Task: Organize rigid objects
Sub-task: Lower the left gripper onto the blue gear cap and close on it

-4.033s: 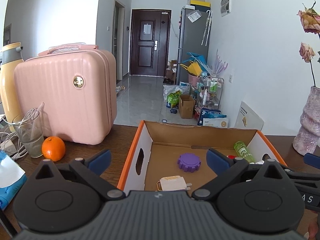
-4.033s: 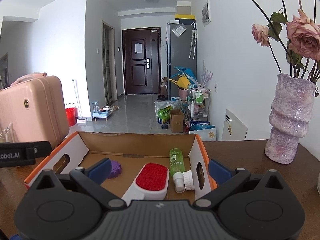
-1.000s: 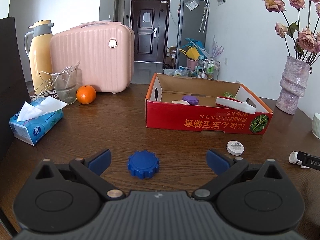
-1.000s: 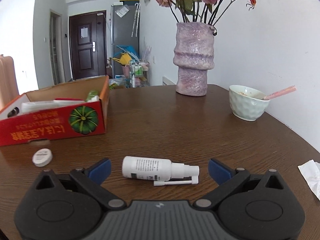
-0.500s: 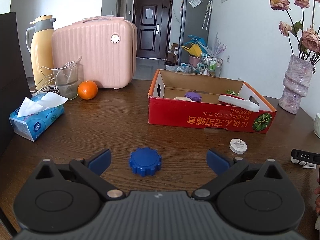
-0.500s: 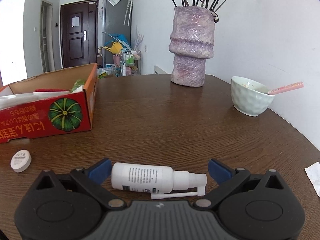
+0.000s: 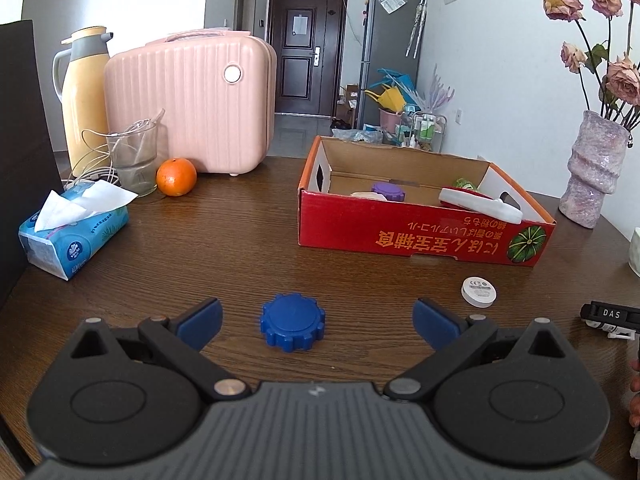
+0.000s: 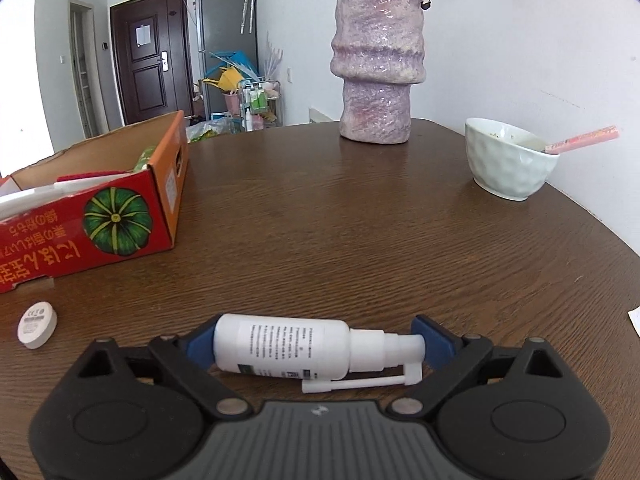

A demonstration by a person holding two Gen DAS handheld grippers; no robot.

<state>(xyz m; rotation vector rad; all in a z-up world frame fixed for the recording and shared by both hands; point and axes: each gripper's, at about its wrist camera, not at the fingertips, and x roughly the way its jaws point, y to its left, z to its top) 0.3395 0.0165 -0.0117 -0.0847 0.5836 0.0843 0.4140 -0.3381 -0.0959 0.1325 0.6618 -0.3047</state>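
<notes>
A blue gear-shaped cap (image 7: 293, 327) lies on the wooden table between the fingers of my open left gripper (image 7: 318, 324), touching neither. A white spray bottle (image 8: 298, 350) lies on its side between the blue fingers of my right gripper (image 8: 318, 346); the jaws are open wide and stand at its two ends. A small white round disc (image 7: 478, 291) lies in front of the red cardboard box (image 7: 420, 236); the disc also shows in the right wrist view (image 8: 37, 325). The box holds a purple gear cap (image 7: 387, 191), a white brush (image 7: 480, 204) and a green bottle.
A pink case (image 7: 188, 106), yellow thermos (image 7: 84, 92), glass (image 7: 134, 160), orange (image 7: 176, 177) and tissue pack (image 7: 74, 236) stand at the left. A purple vase (image 8: 378, 60) and a white bowl with a pink spoon (image 8: 510, 160) stand at the right.
My right gripper has moved forward so the spray bottle now lies between its fingers. My left gripper has edged closer to the blue cap. Both stay open.
</notes>
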